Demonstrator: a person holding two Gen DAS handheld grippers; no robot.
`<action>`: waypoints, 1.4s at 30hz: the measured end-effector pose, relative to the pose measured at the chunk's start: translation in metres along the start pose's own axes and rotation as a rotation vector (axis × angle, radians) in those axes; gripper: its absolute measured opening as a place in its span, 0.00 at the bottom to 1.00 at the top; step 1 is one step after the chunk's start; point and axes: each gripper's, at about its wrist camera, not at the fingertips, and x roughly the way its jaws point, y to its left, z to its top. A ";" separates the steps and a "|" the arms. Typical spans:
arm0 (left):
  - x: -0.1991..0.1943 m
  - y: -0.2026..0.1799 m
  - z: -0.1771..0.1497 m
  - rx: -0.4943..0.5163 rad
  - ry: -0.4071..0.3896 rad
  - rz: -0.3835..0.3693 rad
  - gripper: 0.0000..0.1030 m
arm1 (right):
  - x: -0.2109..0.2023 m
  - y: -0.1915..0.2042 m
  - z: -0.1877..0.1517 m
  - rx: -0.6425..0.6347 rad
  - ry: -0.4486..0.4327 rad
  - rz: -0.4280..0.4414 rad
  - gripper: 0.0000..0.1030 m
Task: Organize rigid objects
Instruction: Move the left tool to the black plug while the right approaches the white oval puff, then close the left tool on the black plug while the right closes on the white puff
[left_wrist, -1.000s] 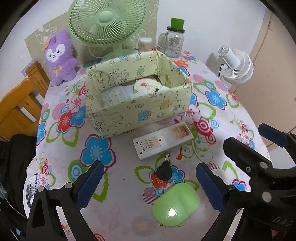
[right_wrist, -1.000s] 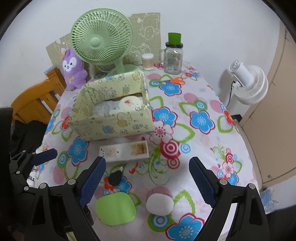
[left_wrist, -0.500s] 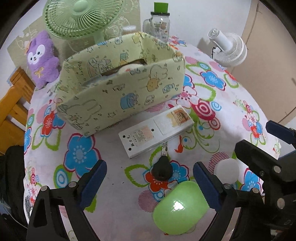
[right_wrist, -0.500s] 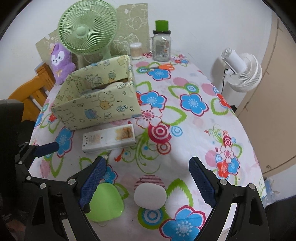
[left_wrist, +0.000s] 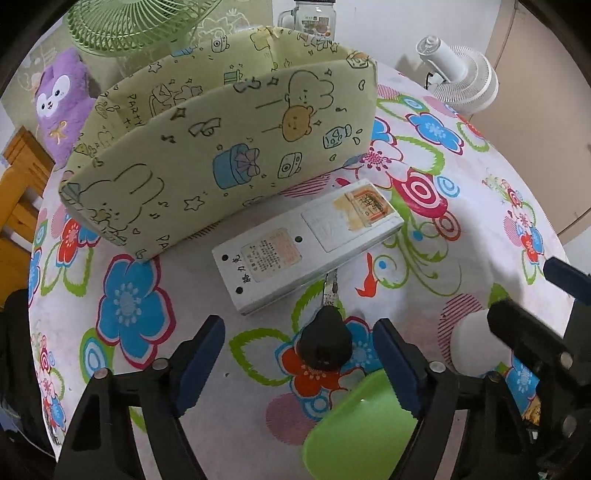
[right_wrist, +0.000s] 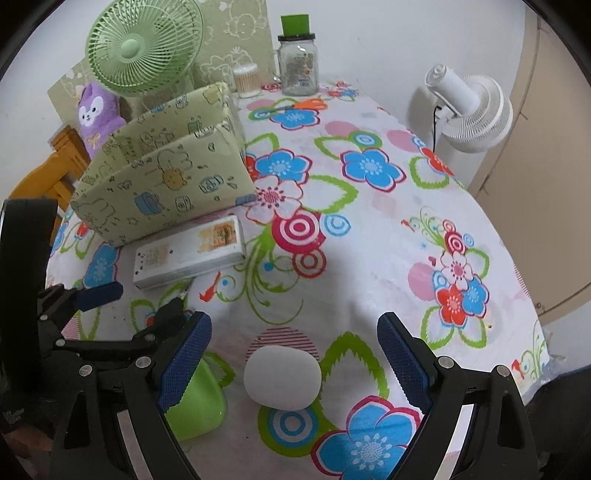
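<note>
Left gripper (left_wrist: 299, 354) lower, jaws narrowing around black key (left_wrist: 325, 341), untouched.

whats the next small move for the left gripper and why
Probably ease the left gripper a little lower over the black key. Its jaws have just been closing, the key lies between them on the tablecloth, and the pads don't touch it yet. The green case sits close by its right finger, so go gently.

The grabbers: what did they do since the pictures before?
Both came down closer to the table. The left gripper has just been closing its fingers around the black key, not touching yet. The right gripper stayed wide over the white pebble-shaped thing. Nothing on the table moved.
</note>
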 end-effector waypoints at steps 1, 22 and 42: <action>0.001 -0.001 0.000 0.003 0.000 0.000 0.75 | 0.001 0.000 -0.001 0.001 0.004 0.000 0.90; 0.004 -0.020 -0.009 0.038 -0.029 0.002 0.30 | 0.018 -0.010 -0.023 0.080 0.055 -0.019 0.90; -0.015 0.002 -0.031 -0.036 -0.032 -0.010 0.29 | 0.034 0.016 -0.035 0.007 0.075 -0.023 0.57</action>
